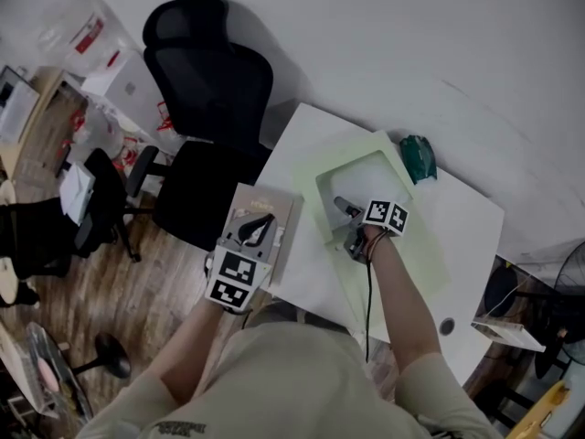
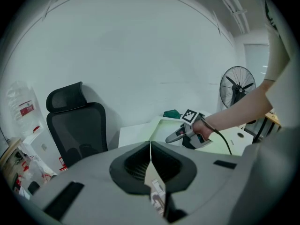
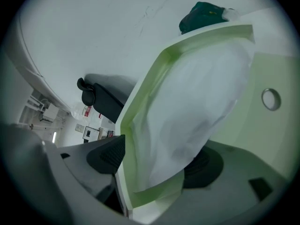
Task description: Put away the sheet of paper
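Observation:
A pale green folder (image 1: 352, 154) lies on the white table (image 1: 466, 218) with its upper flap raised. A white sheet of paper (image 1: 373, 183) shows inside it. My right gripper (image 1: 343, 210) is at the folder's near left edge. In the right gripper view the green flap (image 3: 150, 78) and the white sheet (image 3: 201, 93) stand between the jaws of my right gripper (image 3: 154, 161), which are spread wide, so it is open. My left gripper (image 1: 249, 234) hangs off the table's left edge, shut on a thin tan booklet (image 1: 265, 210), seen edge-on (image 2: 153, 182) in the left gripper view.
A dark green bundle (image 1: 418, 156) lies at the table's far edge behind the folder. A black office chair (image 1: 206, 90) stands left of the table. A cable hole (image 1: 447, 326) is near the right front corner. A floor fan (image 2: 239, 86) stands beyond the table.

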`<state>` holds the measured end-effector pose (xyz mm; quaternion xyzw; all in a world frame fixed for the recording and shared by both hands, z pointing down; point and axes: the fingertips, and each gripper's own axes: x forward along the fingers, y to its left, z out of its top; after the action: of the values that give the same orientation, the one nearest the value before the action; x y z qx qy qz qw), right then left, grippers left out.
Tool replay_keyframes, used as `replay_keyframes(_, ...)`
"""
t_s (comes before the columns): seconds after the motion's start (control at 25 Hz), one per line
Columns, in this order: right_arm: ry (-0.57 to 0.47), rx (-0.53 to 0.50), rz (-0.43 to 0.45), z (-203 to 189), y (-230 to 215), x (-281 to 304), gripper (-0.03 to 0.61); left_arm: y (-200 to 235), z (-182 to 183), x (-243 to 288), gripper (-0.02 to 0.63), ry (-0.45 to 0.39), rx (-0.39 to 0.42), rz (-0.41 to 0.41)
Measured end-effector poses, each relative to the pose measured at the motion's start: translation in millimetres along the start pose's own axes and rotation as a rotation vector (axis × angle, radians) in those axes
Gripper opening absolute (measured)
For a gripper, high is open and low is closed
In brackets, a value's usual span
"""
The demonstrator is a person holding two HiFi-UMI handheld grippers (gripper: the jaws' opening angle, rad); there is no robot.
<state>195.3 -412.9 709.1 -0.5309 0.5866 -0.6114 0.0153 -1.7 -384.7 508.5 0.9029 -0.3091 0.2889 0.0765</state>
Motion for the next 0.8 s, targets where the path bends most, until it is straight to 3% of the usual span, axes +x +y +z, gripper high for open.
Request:
replay_keyframes(0.16, 0.067, -0.169, -0.059, -4, 4, 2, 0.382, 2, -6, -4, 0.023, 0.01, -0.007, 0.003)
replay_keyframes(0.36, 0.102, -0.366, -0.209, -11, 1, -18, 0.403, 3, -10, -6, 0.023, 0.006, -0.022, -0.005)
replay_keyframes(0.52, 0.08, -0.433, -0.265, -8, 1, -42, 0.405, -1, -8, -7, 0.023, -0.009, -0.021, -0.012)
replay_keyframes(0.8, -0.024, -0.512, -0.261, 17, 25, -90, 0.404, 0, 1, -13, 0.023, -0.041, -0.019, -0.015)
